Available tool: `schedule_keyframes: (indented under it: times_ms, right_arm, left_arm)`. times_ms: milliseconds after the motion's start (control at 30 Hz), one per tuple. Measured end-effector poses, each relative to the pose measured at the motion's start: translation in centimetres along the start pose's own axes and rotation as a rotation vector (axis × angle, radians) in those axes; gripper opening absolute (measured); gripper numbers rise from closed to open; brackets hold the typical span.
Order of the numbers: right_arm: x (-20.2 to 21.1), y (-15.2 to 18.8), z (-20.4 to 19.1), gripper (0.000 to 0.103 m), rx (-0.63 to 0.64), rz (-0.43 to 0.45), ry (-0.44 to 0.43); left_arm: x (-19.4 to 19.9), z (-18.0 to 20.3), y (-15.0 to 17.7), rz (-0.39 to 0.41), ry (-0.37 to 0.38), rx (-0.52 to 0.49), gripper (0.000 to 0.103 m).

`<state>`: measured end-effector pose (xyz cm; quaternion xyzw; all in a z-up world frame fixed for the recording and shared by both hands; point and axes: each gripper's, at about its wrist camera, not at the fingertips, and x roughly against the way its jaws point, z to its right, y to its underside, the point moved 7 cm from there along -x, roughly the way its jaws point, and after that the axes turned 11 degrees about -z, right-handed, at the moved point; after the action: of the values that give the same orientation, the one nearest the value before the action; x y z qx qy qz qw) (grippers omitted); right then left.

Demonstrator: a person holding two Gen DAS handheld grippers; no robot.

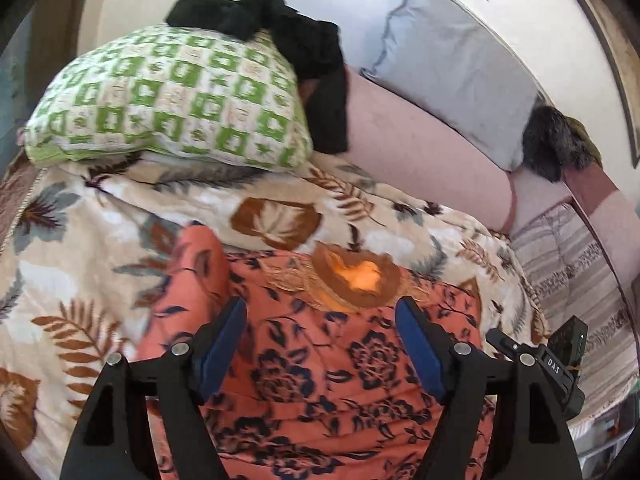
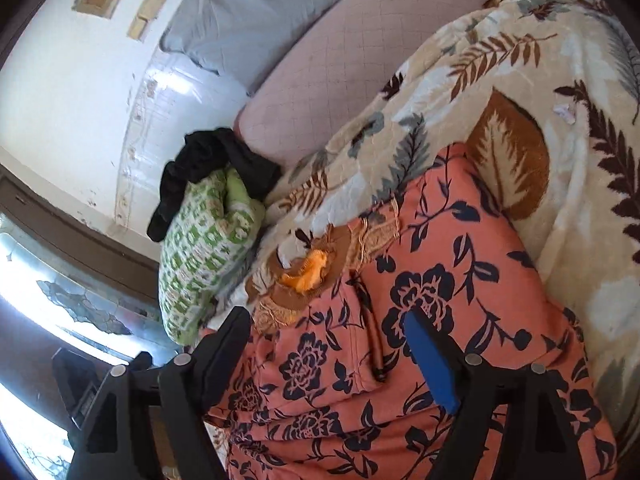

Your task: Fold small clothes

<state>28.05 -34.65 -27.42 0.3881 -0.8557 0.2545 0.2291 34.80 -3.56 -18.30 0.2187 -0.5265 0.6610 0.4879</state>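
A small coral garment with a dark navy flower print lies spread on a cream leaf-print blanket on the bed. Its brown neckline with an orange lining points away from me. My left gripper is open, its blue-padded fingers spread just above the garment's chest, holding nothing. In the right wrist view the same garment fills the lower middle, with a folded sleeve edge running down it. My right gripper is open above the garment, empty. The other gripper's body shows at the right edge.
A green-and-white patterned pillow lies beyond the garment with black clothing draped on it. A pink bolster, a grey pillow and a dark furry item lie against the white wall. A striped sheet lies right.
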Motion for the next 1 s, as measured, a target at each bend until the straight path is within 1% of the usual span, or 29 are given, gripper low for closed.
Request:
schedule_keyframes:
  times_ms: [67,133,200,233,267,300,333,367,400,467,500,533,633,700,733,767,800,833,867,900,933,967,1000]
  right_arm:
    - [-2.4,0.2,0.3,0.082,0.007,-0.047,0.014]
    - [-4.5,0.5,1.2,0.08,-0.008,-0.068,0.024]
    - [-6.6,0.9,2.0,0.075,-0.036,-0.11,0.018]
    - [-7.3,1.1,1.9,0.071,-0.027,-0.109,0.029]
    - [-7.6,1.1,1.4,0.07,0.003,-0.089,0.041]
    - [-8.0,1.3,0.8,0.07,0.031,-0.087,0.043]
    - [-8.5,1.5,0.2,0.056,0.055,-0.103,0.046]
    - [-9.3,2.0,-0.3,0.025,0.083,-0.13,0.069]
    - [-9.9,2.4,-0.8,0.015,0.118,-0.145,0.107]
    - [-9.8,3.0,-2.0,0.014,0.216,-0.103,0.203]
    - [-9.1,2.9,-2.6,0.013,0.248,-0.071,0.233]
    - [-8.1,2.4,-3.1,0.012,0.261,-0.03,0.243]
    - [-3.8,0.3,-3.5,0.012,0.265,0.105,0.293]
    - [-0.8,-1.3,-2.3,0.012,0.227,0.187,0.343]
    - [0.3,-2.0,-1.2,0.012,0.195,0.204,0.363]
    - [1.0,-2.5,0.3,0.012,0.158,0.198,0.384]
    - [1.1,-2.9,1.9,0.012,0.113,0.165,0.394]
    - [0.8,-3.0,3.9,0.016,0.052,0.106,0.398]
    - [0.4,-2.9,6.0,0.016,-0.028,0.052,0.415]
    - [0.5,-2.8,8.0,0.016,-0.116,0.019,0.418]
    - [0.8,-2.9,9.0,0.016,-0.187,0.017,0.382]
    - [1.4,-3.0,9.5,0.016,-0.231,0.039,0.341]
    - [2.4,-3.3,9.6,0.016,-0.245,0.076,0.345]
  left_arm:
    - [0.4,-3.2,-0.4,0.024,-0.076,0.043,0.077]
    - [0.4,-6.2,-0.4,0.034,-0.141,0.078,0.077]
    - [-0.1,-9.0,-0.2,0.018,-0.199,0.116,0.077]
    - [-0.5,-10.1,0.0,0.004,-0.205,0.139,0.077]
    - [-0.9,-11.0,0.2,-0.011,-0.201,0.165,0.077]
    - [-1.1,-11.8,0.4,-0.022,-0.196,0.189,0.077]
    - [-1.4,-12.3,0.4,-0.03,-0.199,0.205,0.077]
    - [-1.6,-12.9,0.5,-0.039,-0.213,0.217,0.077]
    - [-1.7,-13.2,0.5,-0.043,-0.232,0.222,0.077]
    - [-1.6,-13.4,0.6,-0.038,-0.261,0.214,0.077]
    - [-1.5,-13.3,0.7,-0.038,-0.267,0.202,0.077]
    - [-1.4,-13.2,0.7,-0.038,-0.272,0.19,0.077]
    - [-1.5,-12.4,0.5,-0.029,-0.272,0.171,0.077]
    - [-2.0,-11.3,0.6,-0.04,-0.262,0.144,0.077]
    - [-2.4,-10.6,0.6,-0.046,-0.264,0.125,0.077]
    - [-2.8,-9.9,0.8,-0.05,-0.27,0.107,0.077]
    - [-3.3,-9.0,1.0,-0.056,-0.272,0.084,0.077]
    - [-4.1,-8.1,1.3,-0.07,-0.274,0.054,0.077]
    - [-5.0,-7.0,1.6,-0.092,-0.28,0.017,0.077]
    - [-5.9,-6.0,2.1,-0.117,-0.29,-0.025,0.077]
    - [-6.8,-5.0,2.5,-0.138,-0.305,-0.068,0.077]
    - [-7.6,-4.2,2.9,-0.152,-0.327,-0.111,0.077]
    - [-8.5,-3.5,3.2,-0.162,-0.357,-0.152,0.077]
